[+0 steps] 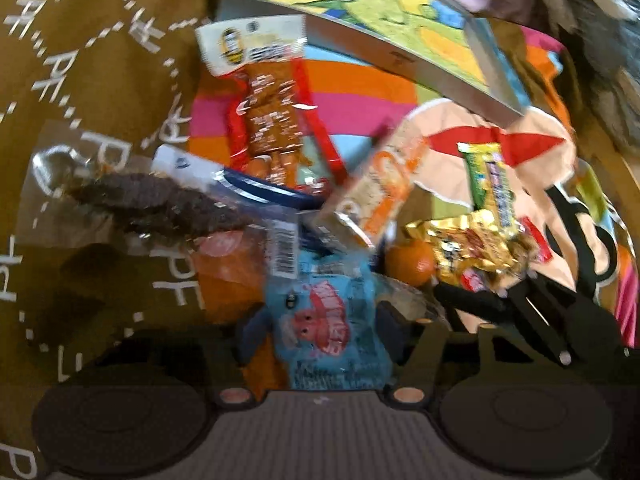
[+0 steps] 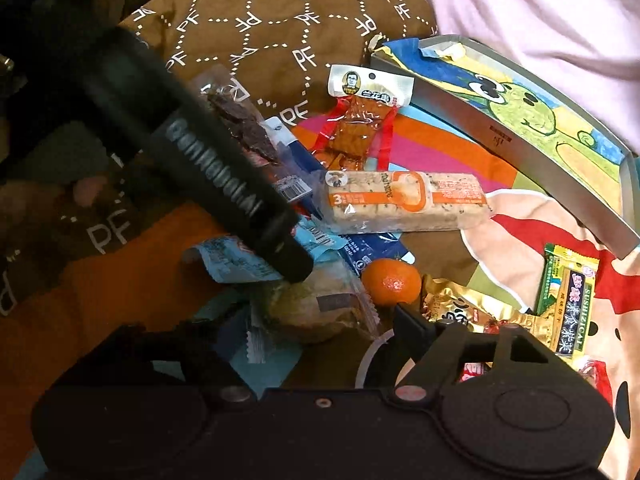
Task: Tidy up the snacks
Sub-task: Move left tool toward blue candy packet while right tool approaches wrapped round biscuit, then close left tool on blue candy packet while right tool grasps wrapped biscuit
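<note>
Left wrist view: my left gripper (image 1: pixel 318 330) has its jaws closed on a blue snack packet (image 1: pixel 326 320), held near the lens above the pile. Beyond it lie the orange rice-cracker bar (image 1: pixel 376 196), a mandarin (image 1: pixel 410 266) and a gold wrapper (image 1: pixel 472 244); the illustrated box (image 1: pixel 400 36) sits far right.

Right wrist view: my right gripper (image 2: pixel 316 320) hovers with jaws wide around a clear-wrapped pastry (image 2: pixel 316 304). The left tool's black handle (image 2: pixel 192 160) crosses directly above.

Risk, in my judgement: the tools could collide, or the thin packet slip, given crowding.
</note>
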